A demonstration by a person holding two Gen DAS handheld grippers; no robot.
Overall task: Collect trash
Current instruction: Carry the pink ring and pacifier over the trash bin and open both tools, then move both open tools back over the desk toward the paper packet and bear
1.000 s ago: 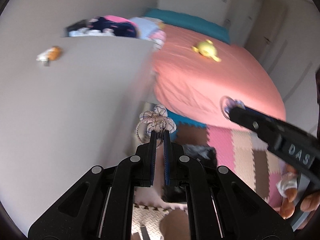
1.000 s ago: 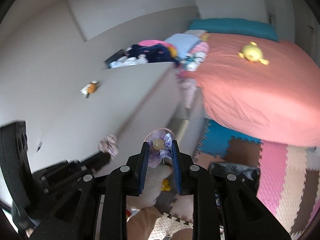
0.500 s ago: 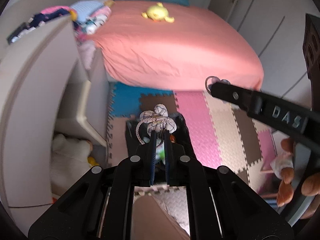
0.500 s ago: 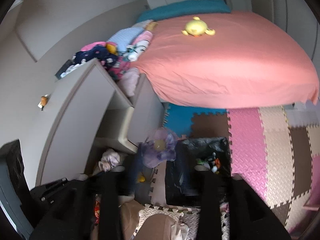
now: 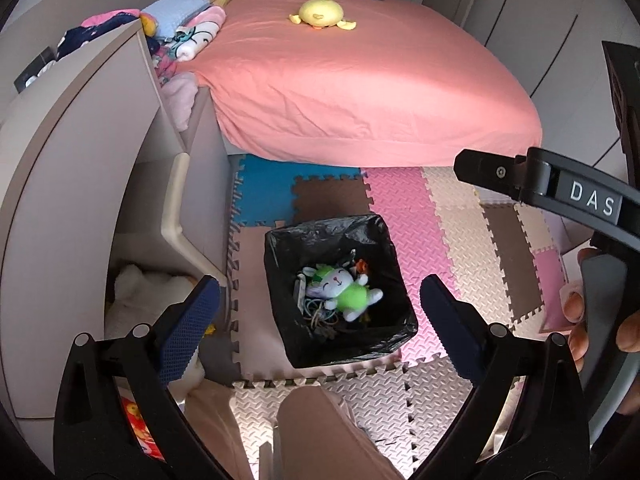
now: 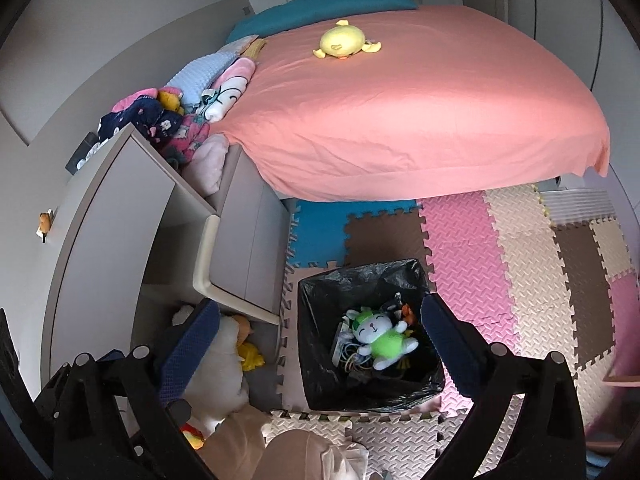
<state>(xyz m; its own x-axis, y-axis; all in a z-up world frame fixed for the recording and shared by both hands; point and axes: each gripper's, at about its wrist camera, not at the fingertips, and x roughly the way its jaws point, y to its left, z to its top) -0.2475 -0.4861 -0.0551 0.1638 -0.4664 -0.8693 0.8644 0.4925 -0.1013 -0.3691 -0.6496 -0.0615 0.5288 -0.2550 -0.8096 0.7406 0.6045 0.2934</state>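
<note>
Far past both sets of jaws is a big pink bed (image 5: 360, 92) with a yellow duck toy (image 5: 320, 14) on top. Below the jaws, on the soft floor mats (image 6: 520, 260), sits a black-lined bin (image 5: 280, 280). The left gripper (image 5: 320, 312) and the right gripper (image 6: 320, 334) are opening wide, with nothing between their jaws. Down in the bin, right between the jaws, lies a green and white bunny toy (image 6: 380, 340) on a pile of hair ties (image 5: 316, 312).

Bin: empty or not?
Not empty. The bin holds a green-and-white plush lying on tangled cords and small items.
</note>
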